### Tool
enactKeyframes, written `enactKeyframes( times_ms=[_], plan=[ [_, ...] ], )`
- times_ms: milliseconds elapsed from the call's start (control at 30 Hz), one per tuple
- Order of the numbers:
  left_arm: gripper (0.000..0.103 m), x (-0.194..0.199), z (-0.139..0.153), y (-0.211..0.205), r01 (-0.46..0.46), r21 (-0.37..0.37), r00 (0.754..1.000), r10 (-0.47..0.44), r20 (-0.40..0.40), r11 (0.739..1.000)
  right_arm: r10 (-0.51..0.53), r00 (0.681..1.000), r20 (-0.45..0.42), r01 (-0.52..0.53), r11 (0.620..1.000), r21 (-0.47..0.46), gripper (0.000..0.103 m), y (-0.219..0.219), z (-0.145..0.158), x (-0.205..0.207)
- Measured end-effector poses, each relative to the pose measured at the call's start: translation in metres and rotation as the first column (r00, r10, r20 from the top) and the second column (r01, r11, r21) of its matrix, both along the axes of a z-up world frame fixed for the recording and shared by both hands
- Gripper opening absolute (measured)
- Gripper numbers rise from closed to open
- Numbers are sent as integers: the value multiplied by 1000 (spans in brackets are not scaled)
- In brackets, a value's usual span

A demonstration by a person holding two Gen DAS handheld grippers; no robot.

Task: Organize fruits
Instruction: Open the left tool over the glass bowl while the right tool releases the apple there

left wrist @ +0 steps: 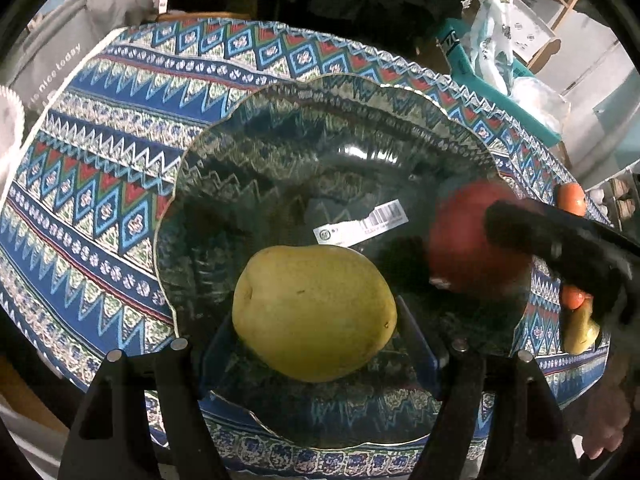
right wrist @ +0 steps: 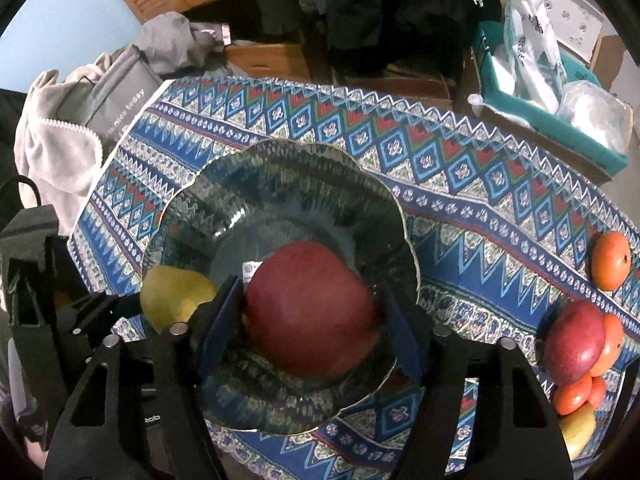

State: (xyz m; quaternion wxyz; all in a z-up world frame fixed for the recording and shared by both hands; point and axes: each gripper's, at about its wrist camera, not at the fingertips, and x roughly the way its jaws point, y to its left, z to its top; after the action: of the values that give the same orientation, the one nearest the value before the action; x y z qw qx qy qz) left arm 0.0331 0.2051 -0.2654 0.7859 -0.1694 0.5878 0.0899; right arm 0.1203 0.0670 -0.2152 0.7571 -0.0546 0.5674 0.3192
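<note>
Left wrist view: the left gripper (left wrist: 316, 312) points steeply down over a scalloped, dark transparent glass bowl (left wrist: 240, 152) that sits on a blue, red and white zigzag-patterned tablecloth (left wrist: 100, 168). Between its blue-padded fingers (left wrist: 416, 344) sits a round yellow-green pear (left wrist: 314, 312), and the pads press on its sides, so this gripper pinches the pear just above the bowl's floor. A white barcode sticker (left wrist: 360, 224) lies on the bowl's bottom just beyond the pear. To the right of the gripper, the right gripper's black finger (left wrist: 560, 248) crosses in front of a blurred dark red apple (left wrist: 472, 240) inside the bowl. Beyond that finger, outside the bowl's rim, a small orange fruit (left wrist: 572, 198) rests on the cloth.

Right wrist view: the right gripper (right wrist: 312, 316) also tilts down into the same glass bowl (right wrist: 280, 184). Its blue pads (right wrist: 400, 332) clamp the large red apple (right wrist: 312, 308) on both sides, low in the bowl's middle. To the left of this gripper, the left gripper (right wrist: 132, 304) holds the yellow-green pear (right wrist: 172, 296) at the bowl's left side. Well to the right, on the tablecloth (right wrist: 480, 216), lies a cluster of a second red apple (right wrist: 574, 342), several small orange fruits (right wrist: 572, 396) and a yellow fruit (right wrist: 576, 428), with one orange fruit (right wrist: 610, 260) apart, further out.
</note>
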Motion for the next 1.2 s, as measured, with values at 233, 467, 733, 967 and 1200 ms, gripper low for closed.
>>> enactKeyframes(
  times_ms=[233, 467, 733, 967, 1200],
  plan=[
    [76, -4, -7, 8, -58, -37, 998, 58, -22, 998, -28, 997, -69, 29, 1000, 10, 33, -1, -5, 7],
    [77, -9, 10, 12, -74, -19, 997, 74, 17, 997, -9, 998, -55, 10, 1000, 17, 34, 4, 2, 1],
    [77, -13, 35, -1, -19, 38, 997, 17, 72, 999, -40, 999, -29, 41, 999, 35, 51, -6, 16, 1],
    [78, -9, 54, -13, 3, 75, 993, -12, 118, 997, -85, 996, 20, 84, 996, 35, 63, -25, 33, 3],
    [83, -8, 74, -29, 21, 103, 985, -38, 167, 994, -126, 989, 82, 124, 992, 26, 71, -47, 53, 0]
  ],
)
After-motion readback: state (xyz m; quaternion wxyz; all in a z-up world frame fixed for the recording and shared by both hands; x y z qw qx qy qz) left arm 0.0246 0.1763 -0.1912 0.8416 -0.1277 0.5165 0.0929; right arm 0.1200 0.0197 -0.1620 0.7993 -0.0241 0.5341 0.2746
